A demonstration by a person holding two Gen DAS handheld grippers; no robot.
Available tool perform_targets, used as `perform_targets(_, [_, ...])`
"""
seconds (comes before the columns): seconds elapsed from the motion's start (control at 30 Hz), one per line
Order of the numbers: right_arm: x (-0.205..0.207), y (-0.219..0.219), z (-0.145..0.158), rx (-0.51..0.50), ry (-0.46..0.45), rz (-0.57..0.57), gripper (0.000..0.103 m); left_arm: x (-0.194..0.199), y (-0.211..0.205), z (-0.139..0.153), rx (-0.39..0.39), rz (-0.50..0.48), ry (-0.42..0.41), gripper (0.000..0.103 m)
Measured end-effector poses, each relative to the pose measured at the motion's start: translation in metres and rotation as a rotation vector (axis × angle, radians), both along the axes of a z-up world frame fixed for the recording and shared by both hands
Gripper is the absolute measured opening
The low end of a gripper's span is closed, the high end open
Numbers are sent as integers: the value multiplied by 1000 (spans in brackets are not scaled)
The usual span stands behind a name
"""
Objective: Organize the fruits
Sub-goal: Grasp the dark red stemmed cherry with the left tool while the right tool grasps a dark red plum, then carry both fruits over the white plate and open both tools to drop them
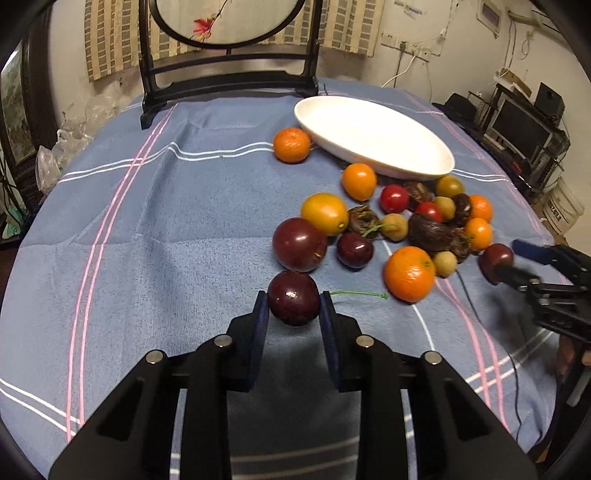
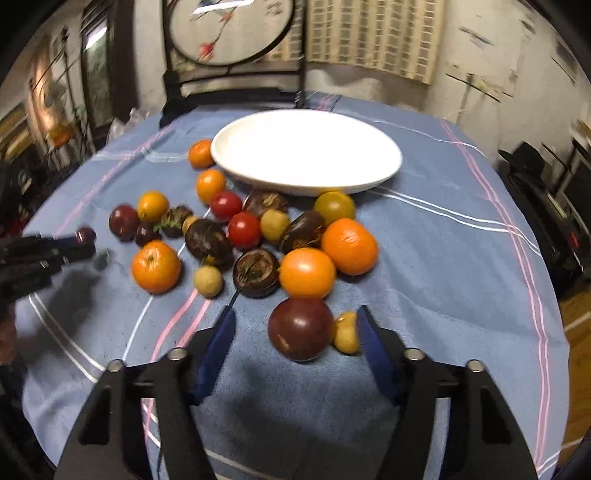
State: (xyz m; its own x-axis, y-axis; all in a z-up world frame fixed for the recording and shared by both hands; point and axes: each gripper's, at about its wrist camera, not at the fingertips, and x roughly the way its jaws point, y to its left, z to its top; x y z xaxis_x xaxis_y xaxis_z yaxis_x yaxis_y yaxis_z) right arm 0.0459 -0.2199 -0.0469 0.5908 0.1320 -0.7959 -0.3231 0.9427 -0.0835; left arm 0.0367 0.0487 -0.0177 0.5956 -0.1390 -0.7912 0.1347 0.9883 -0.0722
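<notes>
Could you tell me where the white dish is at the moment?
The white dish sits empty at the far side of the blue tablecloth, just beyond the pile of fruit, with a small orange against its left rim.

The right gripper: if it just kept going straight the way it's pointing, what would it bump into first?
Probably the dark purple plum already sitting between the open fingers of the right gripper, with a small yellowish fruit right beside it. Depth is hard to judge.

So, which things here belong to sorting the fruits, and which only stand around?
For the job:
- dark cherry in left gripper
- dark plum between right gripper fingers
- white dish

Standing around:
- round screen
- plastic bags
</notes>
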Motion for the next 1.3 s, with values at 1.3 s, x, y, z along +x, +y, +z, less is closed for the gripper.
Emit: perform_targets(1.3, [146, -29, 14, 438, 30, -125, 58, 185, -103, 12, -4, -12, 43, 65])
